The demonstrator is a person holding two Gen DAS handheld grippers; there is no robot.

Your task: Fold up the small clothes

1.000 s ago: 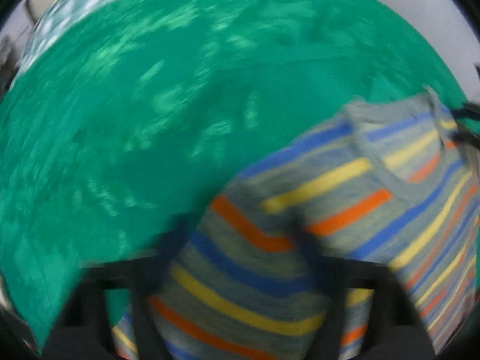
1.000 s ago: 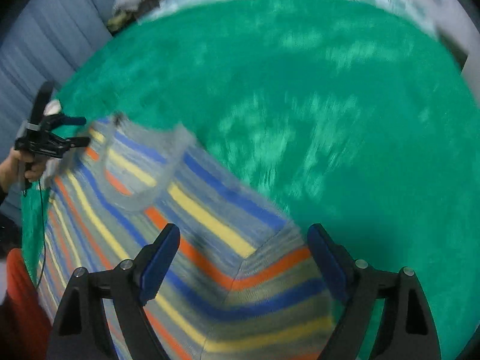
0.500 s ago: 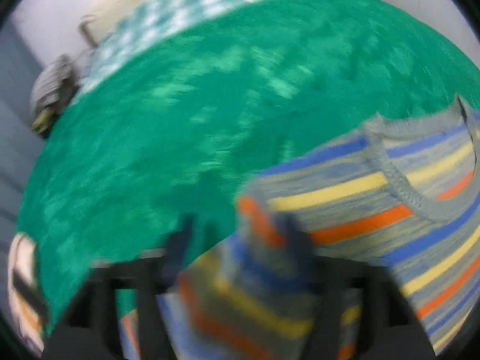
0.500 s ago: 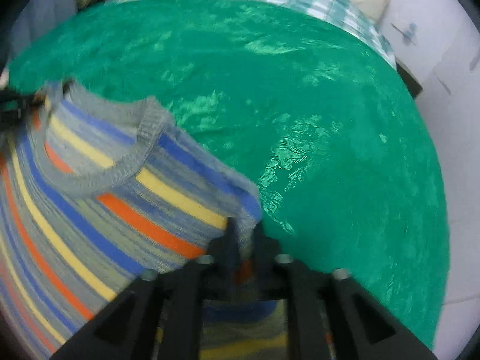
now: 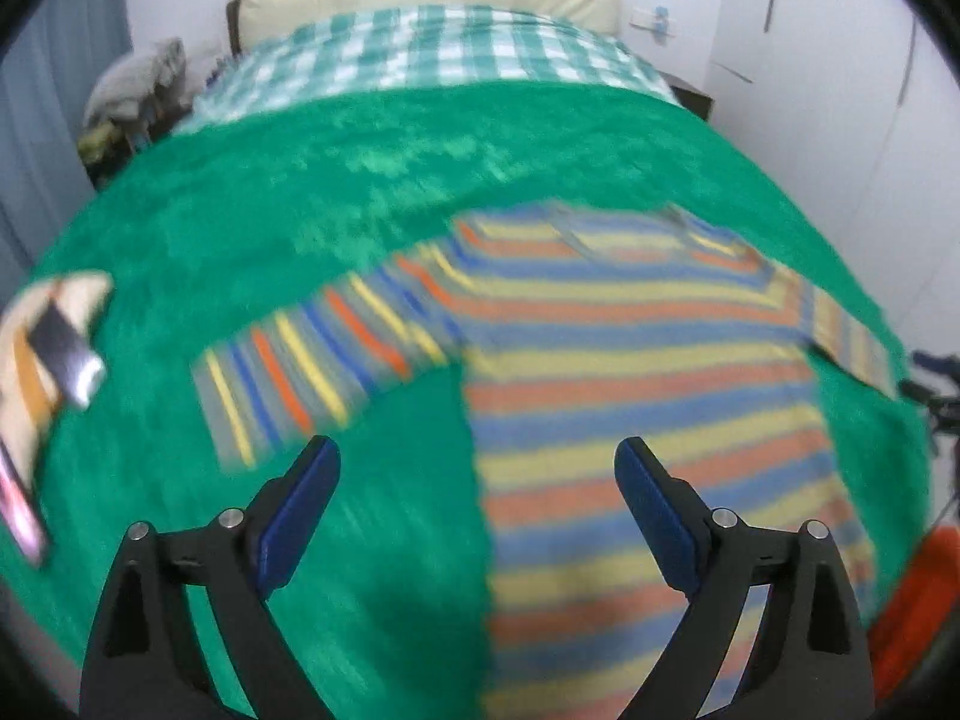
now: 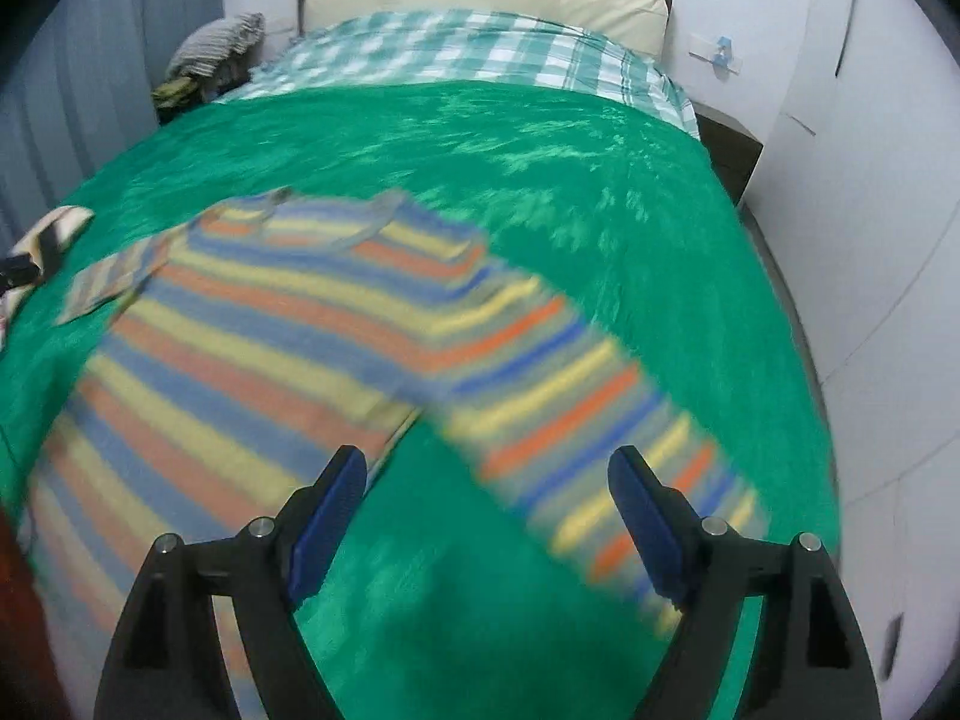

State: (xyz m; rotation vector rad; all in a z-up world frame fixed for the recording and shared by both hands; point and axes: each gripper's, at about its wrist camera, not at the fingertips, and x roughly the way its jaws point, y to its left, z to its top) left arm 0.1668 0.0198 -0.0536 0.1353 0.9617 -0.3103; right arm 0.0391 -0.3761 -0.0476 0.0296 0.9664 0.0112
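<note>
Nearest in both wrist views, the left tongs (image 5: 477, 465) and the right tongs (image 6: 486, 474) hang over the bed with their jaws opening wide and nothing between them. Just beyond them a striped long-sleeved jumper (image 5: 630, 360) lies flat and face up on the green blanket (image 5: 300, 210), sleeves spread to either side, neck towards the far checked bedding (image 5: 432, 48). It looks a light, limp knit that will sag and drag, so cuffs, shoulders or hem seem the safest holds.
</note>
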